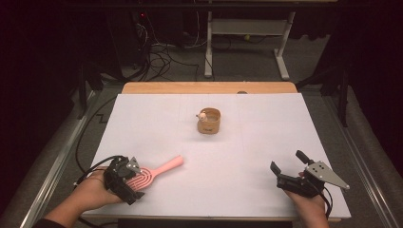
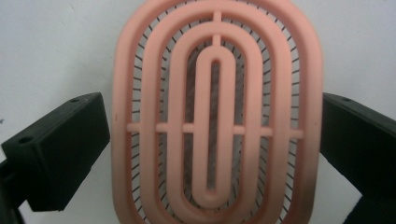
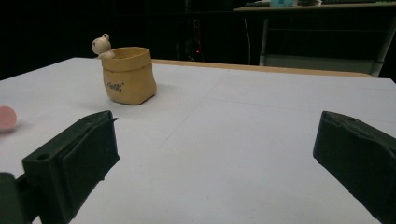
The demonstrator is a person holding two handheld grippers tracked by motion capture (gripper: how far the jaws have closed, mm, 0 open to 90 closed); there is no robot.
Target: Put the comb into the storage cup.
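Left gripper view: the pink brush [image 2: 217, 116] is flanked by the left tongs [image 2: 215, 140], spread and not clearly touching it; the right tongs [image 3: 215, 154] are held released above the desk [image 3: 243, 130].

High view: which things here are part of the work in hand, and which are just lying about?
In hand:
- pink plastic hairbrush with oval slotted head, head between the jaws of the left gripper
- tan fabric pouch with small cream figure on its rim, possibly

Lying about:
- right gripper, jaws apart, holding nothing
- wooden board at the far edge
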